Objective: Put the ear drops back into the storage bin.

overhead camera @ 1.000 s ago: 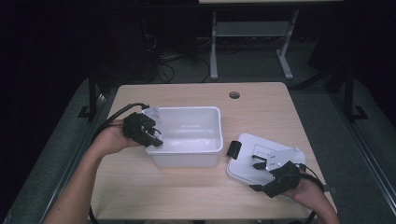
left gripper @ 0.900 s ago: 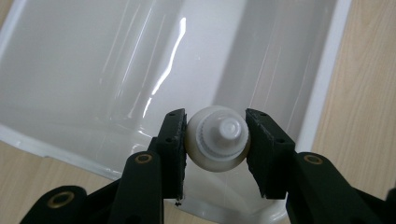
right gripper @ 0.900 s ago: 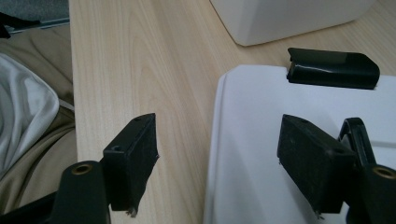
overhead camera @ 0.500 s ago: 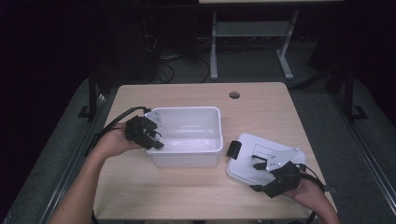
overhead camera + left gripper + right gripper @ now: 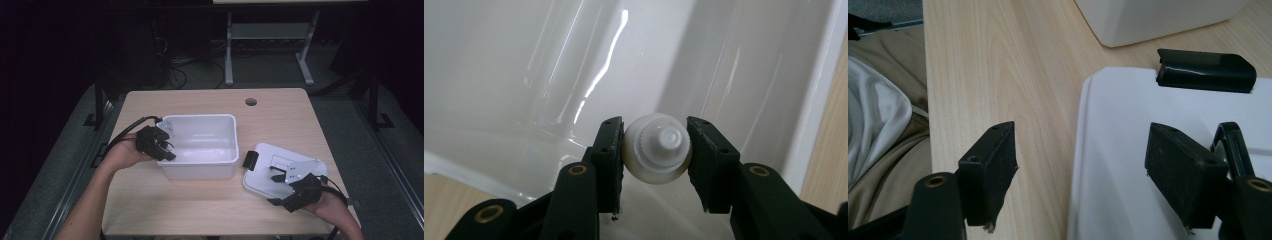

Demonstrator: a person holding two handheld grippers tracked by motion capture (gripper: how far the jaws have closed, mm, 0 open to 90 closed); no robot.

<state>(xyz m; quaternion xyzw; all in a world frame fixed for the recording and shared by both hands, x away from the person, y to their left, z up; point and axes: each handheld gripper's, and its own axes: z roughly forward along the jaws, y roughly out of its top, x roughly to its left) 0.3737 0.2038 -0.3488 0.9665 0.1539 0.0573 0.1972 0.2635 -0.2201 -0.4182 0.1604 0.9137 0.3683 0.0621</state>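
I am gripping a round white cap (image 5: 657, 149) in my left gripper (image 5: 655, 150) over the bin (image 5: 200, 167); its underside is hidden. My right gripper (image 5: 1080, 165) is gaping wide, straddling the lid (image 5: 1128, 150) edge.

White bin (image 5: 200, 150), white lid (image 5: 280, 172)

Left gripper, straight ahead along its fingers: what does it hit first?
The left gripper, shut on a small white round cap, points down into the white bin. Going straight on, the cap would probably meet the bin's glossy inner floor first; depth is hard to judge.
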